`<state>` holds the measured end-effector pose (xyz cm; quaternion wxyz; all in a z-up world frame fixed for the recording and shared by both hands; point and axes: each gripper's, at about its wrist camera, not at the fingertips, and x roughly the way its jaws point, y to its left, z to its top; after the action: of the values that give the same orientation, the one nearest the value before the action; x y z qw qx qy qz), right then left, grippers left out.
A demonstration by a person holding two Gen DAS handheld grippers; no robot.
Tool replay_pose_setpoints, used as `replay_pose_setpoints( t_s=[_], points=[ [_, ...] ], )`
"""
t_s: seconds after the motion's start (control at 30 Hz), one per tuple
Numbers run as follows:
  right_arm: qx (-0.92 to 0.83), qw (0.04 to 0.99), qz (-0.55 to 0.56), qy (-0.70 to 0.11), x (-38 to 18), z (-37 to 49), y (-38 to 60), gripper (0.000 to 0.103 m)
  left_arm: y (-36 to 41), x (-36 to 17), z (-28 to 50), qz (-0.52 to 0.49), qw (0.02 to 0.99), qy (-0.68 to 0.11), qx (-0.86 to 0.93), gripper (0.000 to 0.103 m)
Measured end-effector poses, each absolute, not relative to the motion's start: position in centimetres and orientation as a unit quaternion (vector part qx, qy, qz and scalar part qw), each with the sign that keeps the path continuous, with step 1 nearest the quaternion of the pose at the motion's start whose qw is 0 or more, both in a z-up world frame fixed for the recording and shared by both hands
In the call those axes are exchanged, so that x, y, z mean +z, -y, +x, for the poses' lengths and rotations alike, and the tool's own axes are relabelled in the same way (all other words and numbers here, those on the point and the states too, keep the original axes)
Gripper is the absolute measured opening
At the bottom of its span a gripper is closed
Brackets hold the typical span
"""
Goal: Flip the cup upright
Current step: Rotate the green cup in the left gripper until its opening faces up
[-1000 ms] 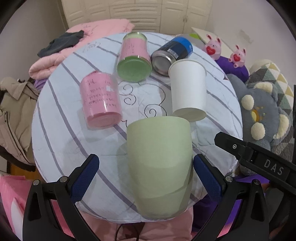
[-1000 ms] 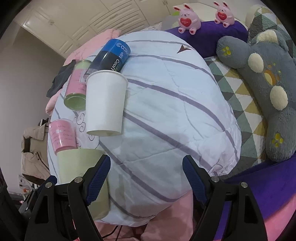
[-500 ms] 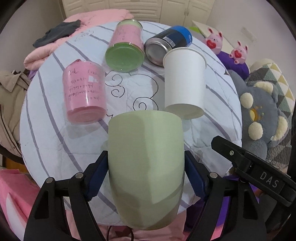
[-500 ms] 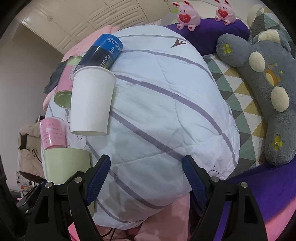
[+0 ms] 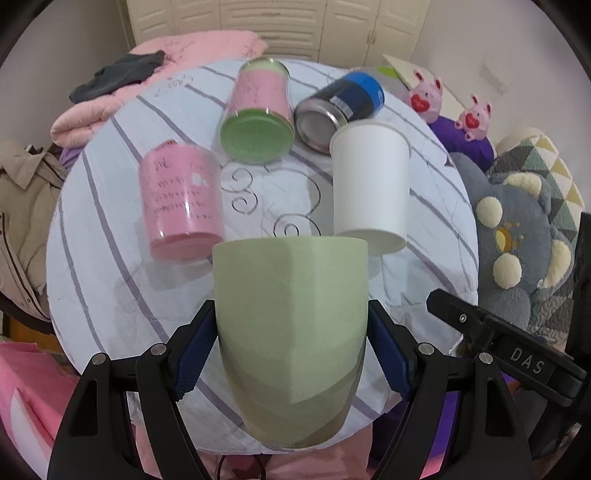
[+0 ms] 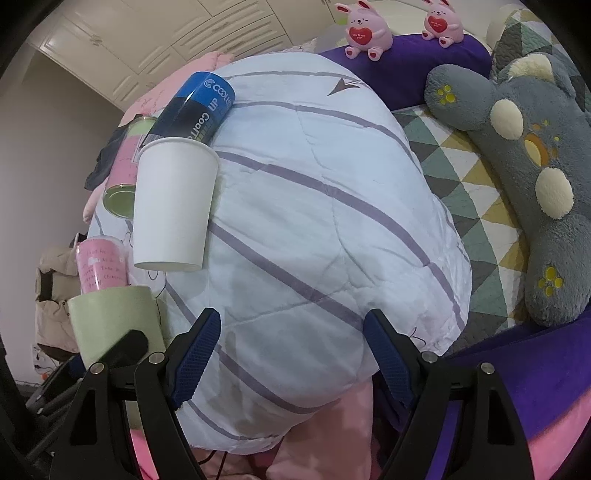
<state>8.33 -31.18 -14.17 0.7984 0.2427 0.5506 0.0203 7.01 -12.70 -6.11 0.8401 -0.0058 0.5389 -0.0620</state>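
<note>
- A second ago the left gripper [image 5: 291,345] stood wide with its blue pads clear of the green cup [image 5: 291,332]; since then the pads have come in against the cup's two sides, and the cup fills more of the left wrist view.
- The right gripper [image 6: 291,354] has kept its wide spread over the same stretch; only its view has shifted a little.
- The left gripper is now clamped on the green cup, a blue pad pressed to each flank. The cup sits between the fingers with its broad flat end away from the tongs and its narrower rounded end toward them; which end is the mouth I cannot tell.
- The right gripper is wide apart, holding and touching nothing; the striped white quilt [image 6: 317,221] lies under it, and the green cup shows just off its left finger.
- Count, ahead of the left tongs: one white paper cup [image 5: 369,184] just beyond the green cup to the right; one pink cup [image 5: 181,199] beyond to the left; farther out, one pink jar with a green end [image 5: 258,118] and one blue can [image 5: 340,107] lying side by side.
- Two pink rabbit toys [image 6: 365,29] and one grey plush [image 6: 524,177] sit right of the right tongs.
</note>
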Motion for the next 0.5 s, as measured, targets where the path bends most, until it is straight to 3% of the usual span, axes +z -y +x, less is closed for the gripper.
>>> replay_pose_setpoints(
  t_s=[0.5],
  points=[
    [0.025,0.801,0.231,-0.552,-13.7,8.5,30.4,0.082,11.0,-3.5,7.6,-0.023,0.876,-0.48,-0.045,0.08]
  ],
)
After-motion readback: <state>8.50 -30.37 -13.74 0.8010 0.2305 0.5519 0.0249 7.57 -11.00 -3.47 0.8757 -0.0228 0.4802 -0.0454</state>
